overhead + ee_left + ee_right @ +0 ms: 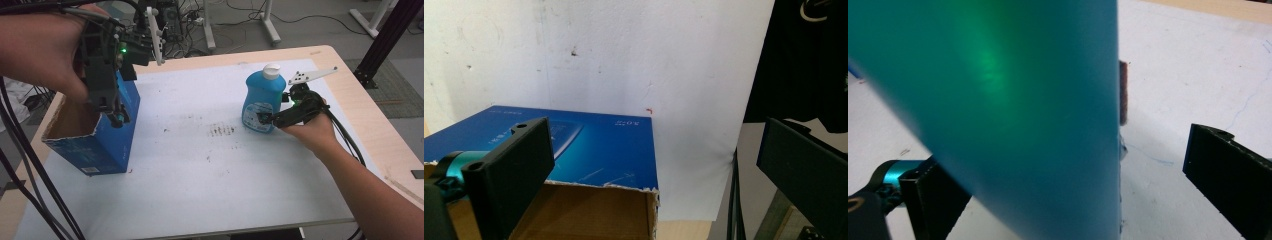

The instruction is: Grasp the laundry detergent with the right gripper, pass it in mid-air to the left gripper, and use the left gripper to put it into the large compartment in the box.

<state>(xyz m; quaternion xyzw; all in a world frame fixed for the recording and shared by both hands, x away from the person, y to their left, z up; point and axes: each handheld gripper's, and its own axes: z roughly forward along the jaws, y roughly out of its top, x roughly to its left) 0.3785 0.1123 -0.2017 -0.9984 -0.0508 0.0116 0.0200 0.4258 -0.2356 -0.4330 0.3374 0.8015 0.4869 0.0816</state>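
Note:
A blue bottle (pixel 262 97) with a white cap stands upright on the right half of the white sheet. My right gripper (pixel 266 119) reaches it low from the right. In the right gripper view the bottle (pixel 1013 100) stands between the open jaws of my right gripper (pixel 1063 170), and one jaw is clearly apart from it. A blue cardboard box (pixel 112 142) with a torn open top stands at the left. My left gripper (pixel 116 114) hangs over its near rim. In the left gripper view the left gripper (pixel 654 145) is open above the box (pixel 594 145), holding nothing.
A white sheet (pixel 200 165) covers most of the wooden table (pixel 370 135). Dark smudges (pixel 221 131) mark the sheet's middle. Black cables (pixel 20 175) trail down the left side. A black frame leg (pixel 385 35) and white desk legs (pixel 270 22) stand beyond the table.

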